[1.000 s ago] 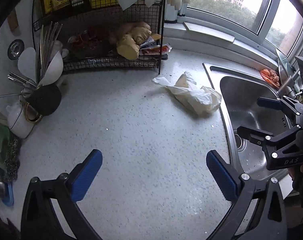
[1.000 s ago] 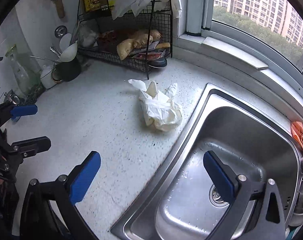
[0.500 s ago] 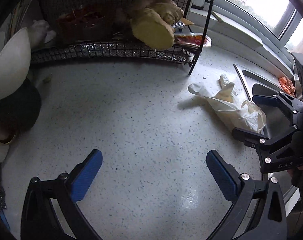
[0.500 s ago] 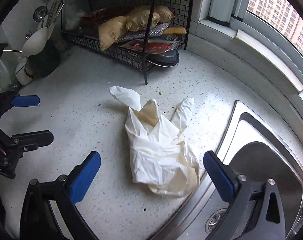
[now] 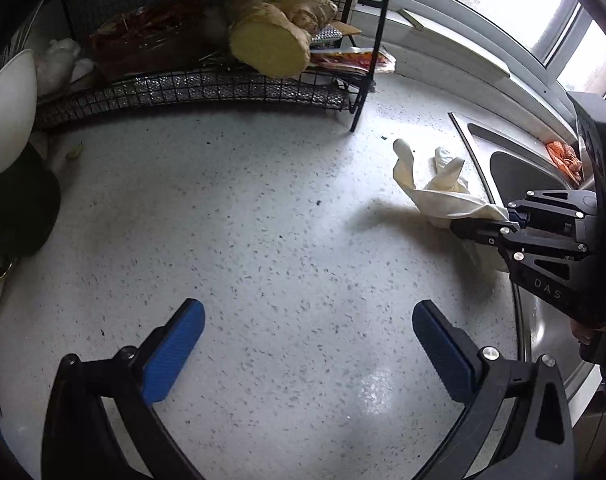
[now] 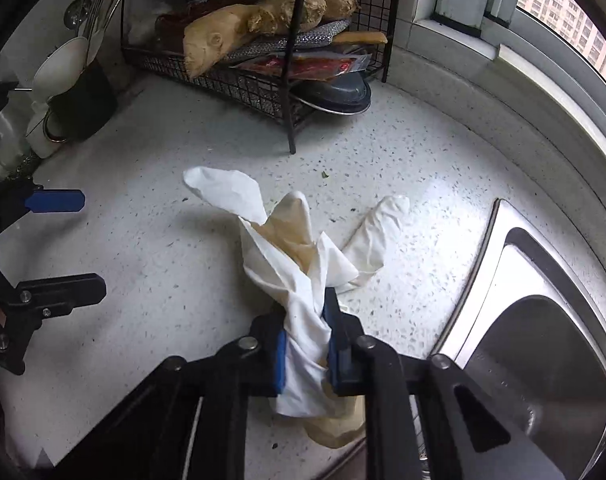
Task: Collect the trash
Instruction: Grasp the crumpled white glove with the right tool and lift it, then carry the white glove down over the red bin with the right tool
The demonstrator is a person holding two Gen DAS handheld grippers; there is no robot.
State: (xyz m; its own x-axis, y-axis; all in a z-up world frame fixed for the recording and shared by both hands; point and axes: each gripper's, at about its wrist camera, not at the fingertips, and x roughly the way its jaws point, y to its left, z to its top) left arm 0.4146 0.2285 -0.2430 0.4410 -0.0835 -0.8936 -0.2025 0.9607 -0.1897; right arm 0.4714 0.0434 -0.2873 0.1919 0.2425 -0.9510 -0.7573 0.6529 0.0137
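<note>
A crumpled pair of white disposable gloves (image 6: 299, 264) lies on the speckled white countertop (image 6: 151, 248) beside the sink. My right gripper (image 6: 305, 344) is shut on the gloves' cuff end, the fabric bunched between the blue pads. In the left wrist view the gloves (image 5: 435, 192) show at the right, held by the right gripper (image 5: 507, 220). My left gripper (image 5: 307, 348) is open and empty over bare counter, to the left of the gloves; it also shows in the right wrist view (image 6: 63, 240).
A black wire rack (image 5: 207, 88) with ginger (image 5: 275, 40) and packets stands at the back. A steel sink (image 6: 543, 352) is at the right. A black utensil holder with white spoons (image 6: 79, 88) stands at the left. An orange scrap (image 5: 563, 156) lies behind the sink.
My right gripper moved forward onto the gloves and shut on them; it was open before. My left gripper moved toward the rack and stays open.
</note>
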